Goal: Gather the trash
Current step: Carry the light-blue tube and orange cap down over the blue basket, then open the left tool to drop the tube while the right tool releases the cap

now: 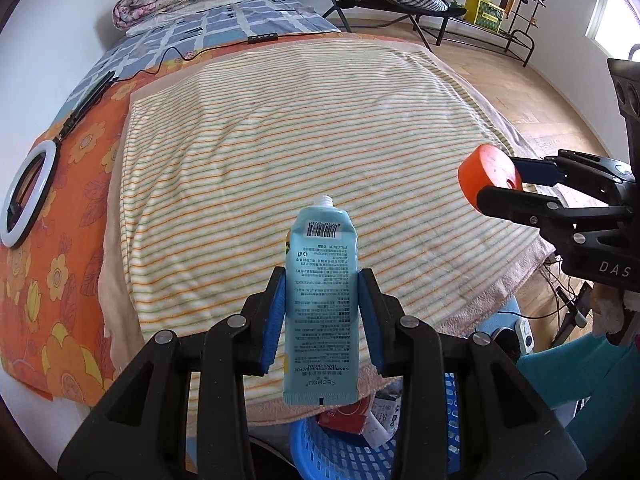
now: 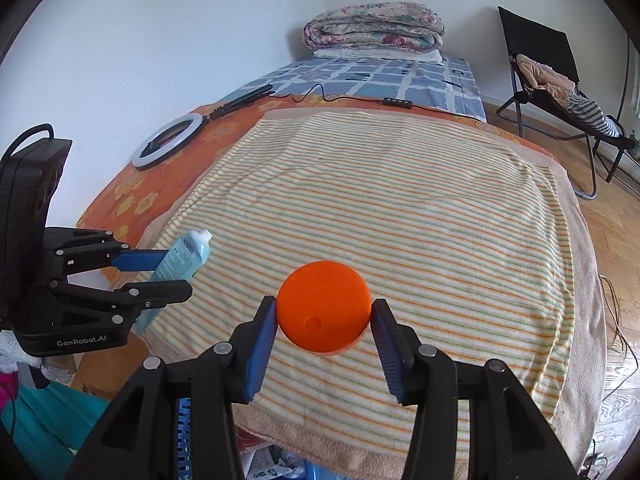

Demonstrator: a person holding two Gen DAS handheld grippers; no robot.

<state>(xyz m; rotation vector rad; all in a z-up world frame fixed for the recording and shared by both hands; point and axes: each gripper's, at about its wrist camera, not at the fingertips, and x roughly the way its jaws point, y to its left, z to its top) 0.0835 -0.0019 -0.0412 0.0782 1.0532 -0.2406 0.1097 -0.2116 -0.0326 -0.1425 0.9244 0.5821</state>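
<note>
My left gripper [image 1: 322,280] is shut on a light blue hand-cream tube [image 1: 322,300], capless nozzle pointing away, held above the near edge of the striped towel [image 1: 300,140]. Seen from the right wrist, that gripper [image 2: 172,270] and tube [image 2: 182,258] are at the left. My right gripper [image 2: 324,308] is shut on a round orange lid [image 2: 324,308], flat face toward the camera. From the left wrist, the lid [image 1: 490,174] and right gripper [image 1: 500,184] hang over the bed's right edge. A blue plastic basket [image 1: 340,452] holding scraps sits below the bed's near edge.
The bed carries an orange flowered sheet [image 1: 60,240], a ring light [image 2: 166,148] with its cable and a folded quilt [image 2: 374,28] at the far end. A black folding chair [image 2: 552,88] with clothes stands on the wooden floor to the right. Cables lie on the floor [image 1: 568,304].
</note>
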